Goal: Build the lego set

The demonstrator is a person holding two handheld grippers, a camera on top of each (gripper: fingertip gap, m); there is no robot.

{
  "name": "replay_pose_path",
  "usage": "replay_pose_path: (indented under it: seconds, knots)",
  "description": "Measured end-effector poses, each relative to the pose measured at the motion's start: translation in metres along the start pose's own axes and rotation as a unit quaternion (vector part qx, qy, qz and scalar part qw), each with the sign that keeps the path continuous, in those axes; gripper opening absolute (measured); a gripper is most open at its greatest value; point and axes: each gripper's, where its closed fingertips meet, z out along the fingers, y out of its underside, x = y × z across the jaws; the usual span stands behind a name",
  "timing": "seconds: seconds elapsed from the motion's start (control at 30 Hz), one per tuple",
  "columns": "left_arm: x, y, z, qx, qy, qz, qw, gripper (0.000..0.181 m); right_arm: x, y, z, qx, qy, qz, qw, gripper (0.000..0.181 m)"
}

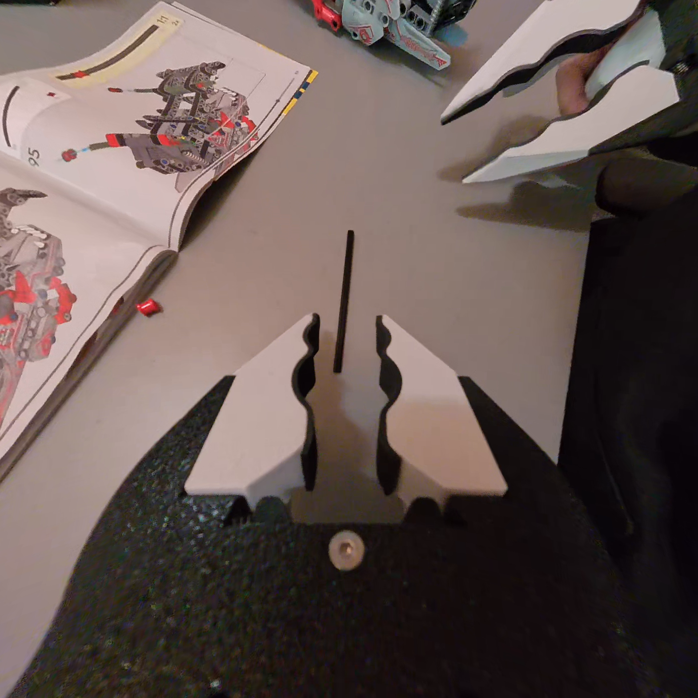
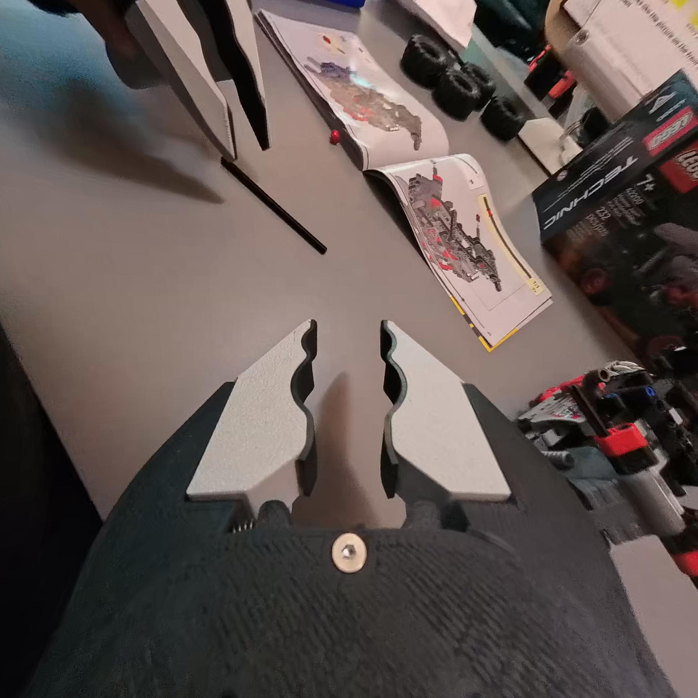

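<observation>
A long thin black axle (image 1: 344, 302) lies flat on the grey table; its near end sits between the tips of my left gripper (image 1: 347, 321), which is open and not touching it. The axle also shows in the right wrist view (image 2: 272, 206), with the left gripper (image 2: 247, 151) standing over its far end. My right gripper (image 2: 348, 328) is open and empty, low over bare table short of the axle; it shows at the upper right of the left wrist view (image 1: 453, 151). A small red bush (image 1: 148, 306) lies beside the open instruction booklet (image 1: 113, 151). The partly built grey, red and black model (image 2: 612, 434) sits right of my right gripper.
The set's dark box (image 2: 623, 211) stands at the right, past the booklet (image 2: 445, 211). Several black tyres (image 2: 457, 87) lie behind the booklet. The model's grey nose (image 1: 389, 30) shows at the top of the left wrist view. The table's dark edge (image 1: 623, 377) runs down the right. Some 12 cm of space lies between my two pairs of fingers. My left gripper's tips are some 9 cm from the small red bush (image 1: 148, 306).
</observation>
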Motion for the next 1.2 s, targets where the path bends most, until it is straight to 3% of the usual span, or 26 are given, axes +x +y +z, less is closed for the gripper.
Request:
replay_pose_path:
  seconds: [0.23,0.43,0.57,0.77,0.97,1.2]
  knots:
    - [-0.003,0.012,0.016,-0.042,-0.023,0.034,0.998,0.025,-0.002,-0.002,0.018,-0.013,-0.023,0.024,0.999,0.032]
    - [0.000,0.007,0.025,-0.044,-0.030,0.082,0.995,0.013,-0.004,-0.007,0.026,-0.010,-0.028,0.045,0.999,0.032]
    - [-0.002,0.004,0.028,-0.036,-0.022,0.068,0.997,0.001,-0.005,-0.006,0.026,-0.012,-0.031,0.043,0.999,0.032]
    - [-0.004,-0.004,0.031,-0.016,-0.020,0.074,0.997,0.001,0.002,-0.011,0.024,0.004,-0.023,0.037,0.999,0.032]
    - [0.011,-0.039,0.026,0.064,0.012,0.099,0.993,0.001,0.011,-0.015,0.018,0.009,0.006,-0.056,0.998,0.038]
    - [0.028,-0.072,0.022,0.065,0.077,0.085,0.991,0.000,0.040,-0.029,0.001,0.004,0.117,-0.237,0.964,0.043]
